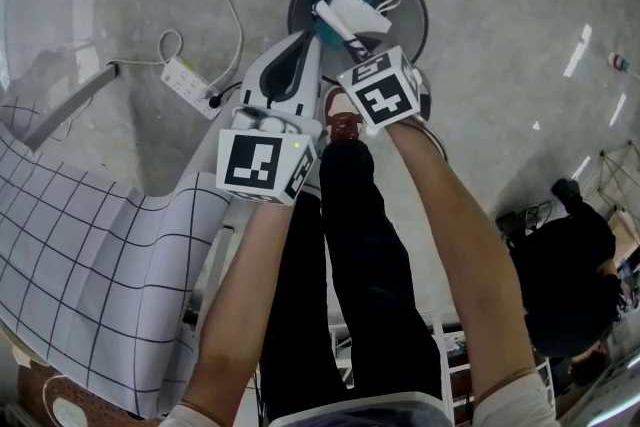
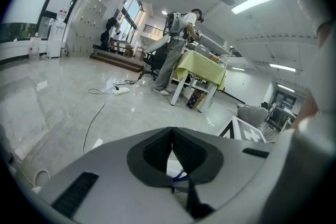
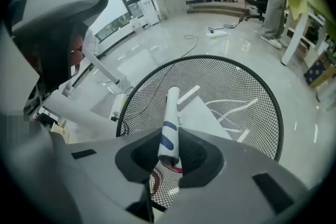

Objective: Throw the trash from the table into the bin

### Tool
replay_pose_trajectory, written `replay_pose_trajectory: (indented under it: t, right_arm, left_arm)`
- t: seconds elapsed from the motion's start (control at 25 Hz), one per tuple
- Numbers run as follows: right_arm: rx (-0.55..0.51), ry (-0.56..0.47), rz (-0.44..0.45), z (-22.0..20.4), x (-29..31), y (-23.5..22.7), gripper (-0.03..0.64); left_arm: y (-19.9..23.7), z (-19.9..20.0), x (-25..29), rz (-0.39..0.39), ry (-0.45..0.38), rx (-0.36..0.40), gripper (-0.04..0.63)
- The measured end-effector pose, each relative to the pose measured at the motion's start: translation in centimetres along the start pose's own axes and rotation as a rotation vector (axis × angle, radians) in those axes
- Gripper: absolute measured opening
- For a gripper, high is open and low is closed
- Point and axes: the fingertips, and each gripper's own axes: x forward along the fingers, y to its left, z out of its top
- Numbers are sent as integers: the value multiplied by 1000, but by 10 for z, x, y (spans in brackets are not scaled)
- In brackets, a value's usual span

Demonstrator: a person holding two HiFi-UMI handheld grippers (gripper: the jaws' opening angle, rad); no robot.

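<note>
holding over the mesh bin [image 3: 257, 92]: right gripper [image 3: 173, 150], jaws clamped on a rolled paper [image 3: 170, 113], white with blue stripes, its lower end hidden between the pads. white bag [image 3: 210, 118] lies in the bin. left gripper [image 2: 172, 136] jaws closed together; white-blue bit behind them, unclear.

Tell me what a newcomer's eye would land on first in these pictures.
First comes the black wire mesh bin on the grey floor, with a white paper bag already lying inside it. Next is the right claw, clamped on a rolled paper with blue stripes and held right over the bin's mouth. A white grid-patterned cloth fills the lower left of the head view.
</note>
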Motion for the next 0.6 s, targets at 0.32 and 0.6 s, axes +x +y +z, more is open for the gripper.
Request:
replay_pose_trajectory:
  t: [0.32,0.6]
  right_arm:
    - [20,-23,-24,4,-4,0,152]
    - [33,-65,-54,8,-20,4,150]
  left_arm:
    - [0,2,-7,-2,-9,-2,6]
    - [-2,6,-19,-2,-10,2,6]
